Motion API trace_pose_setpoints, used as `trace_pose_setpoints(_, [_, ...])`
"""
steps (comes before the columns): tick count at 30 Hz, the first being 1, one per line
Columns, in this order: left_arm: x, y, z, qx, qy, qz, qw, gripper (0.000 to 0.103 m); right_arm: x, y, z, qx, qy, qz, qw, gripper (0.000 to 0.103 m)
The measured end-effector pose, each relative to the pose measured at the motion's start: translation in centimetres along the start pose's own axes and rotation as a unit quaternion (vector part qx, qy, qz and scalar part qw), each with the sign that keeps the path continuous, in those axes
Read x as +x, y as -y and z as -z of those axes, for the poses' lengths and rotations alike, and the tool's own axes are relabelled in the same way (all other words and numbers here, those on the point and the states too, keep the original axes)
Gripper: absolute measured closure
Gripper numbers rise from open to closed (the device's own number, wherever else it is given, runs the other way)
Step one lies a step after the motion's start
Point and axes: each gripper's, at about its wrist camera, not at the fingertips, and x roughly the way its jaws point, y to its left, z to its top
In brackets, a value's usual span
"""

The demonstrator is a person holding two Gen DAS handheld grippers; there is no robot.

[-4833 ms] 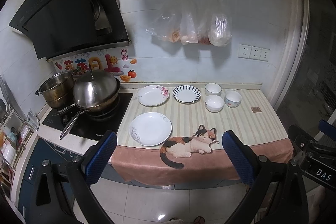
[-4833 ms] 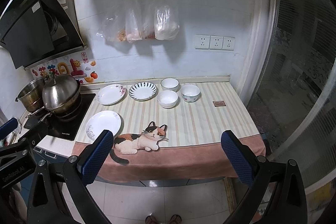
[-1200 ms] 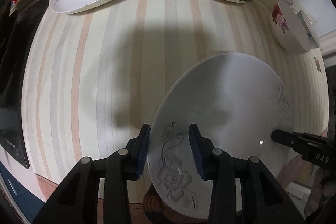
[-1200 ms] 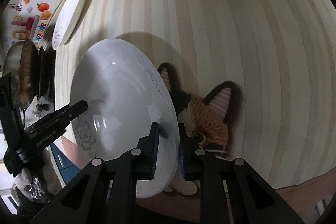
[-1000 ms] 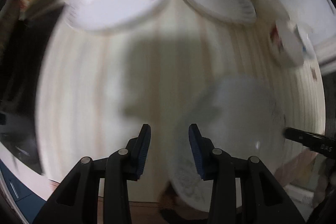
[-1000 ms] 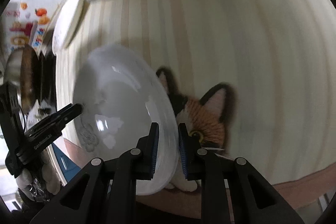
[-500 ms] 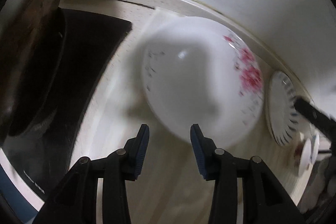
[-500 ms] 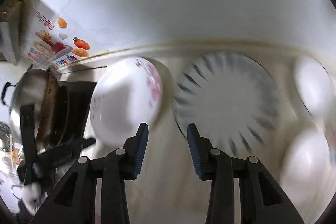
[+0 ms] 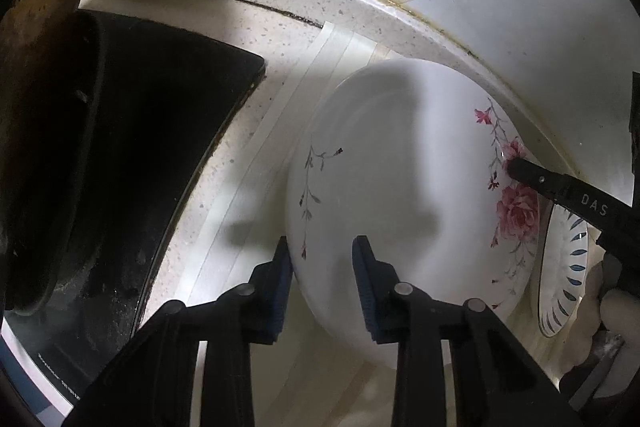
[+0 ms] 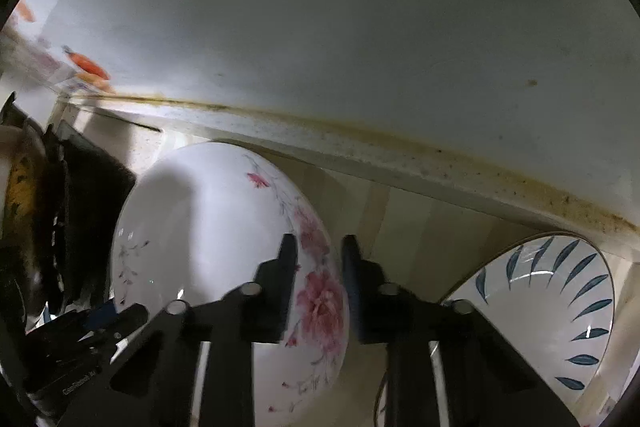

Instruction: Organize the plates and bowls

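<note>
A: Where is the pink-flowered plate [image 9: 400,179] found?

B: It is seen at the back of the counter [image 9: 280,27], on the striped mat [image 9: 256,187] just beside the black cooktop [image 9: 140,131], with the wall close behind it.

A: How is it met by the left claw [image 9: 322,285]?

B: Its near-left rim is straddled by the parted fingers, one blue pad outside the edge and one over the plate. No squeeze is shown.

A: And the right claw [image 10: 318,279]?

B: The flowered right rim is straddled in the same way, the fingers parted with a gap left; whether the rim is touched cannot be told.

A: What is noted nearby?

B: A blue-leaf plate [image 10: 560,307] is seen just to the right, and a dark pan [image 9: 44,131] on the cooktop.
</note>
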Motion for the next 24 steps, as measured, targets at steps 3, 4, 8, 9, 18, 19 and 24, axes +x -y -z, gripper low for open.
trace_pose_setpoints(3, [-0.1,0.2,0.1,0.005,0.003,-0.004,1.0,0.076,0.1,0.2,0.3,-0.002,0.002,-0.004,1.0,0.086])
trace_pose_setpoints(4, [-0.3,0.1,0.4,0.007,0.003,-0.004,1.0,0.076,0.0,0.4,0.5,0.003,-0.001,-0.009,1.0,0.087])
trace_pose_setpoints(8, [-1.0,1.0,0.9,0.016,0.01,-0.001,0.9998,0.076,-0.6,1.2,1.3,0.017,-0.006,-0.021,1.0,0.087])
trace_pose_setpoints(9, [-1.2,1.5,1.0,0.022,0.014,-0.004,0.9997,0.076,-0.9,1.3,1.6,0.018,-0.004,-0.022,1.0,0.087])
trace_pose_setpoints(18, [-4.7,2.2,1.9,0.053,0.038,0.0,0.9979,0.076,-6.0,1.9,4.5,0.016,0.016,-0.034,0.999,0.087])
trace_pose_setpoints(19, [-5.0,2.5,2.3,0.055,0.039,0.002,0.9977,0.076,-6.8,2.0,5.2,0.017,0.018,-0.034,0.999,0.087])
trace_pose_setpoints(24, [-7.8,3.8,4.4,0.078,0.048,0.013,0.9957,0.076,-11.0,3.0,8.6,0.027,0.034,-0.046,0.998,0.087])
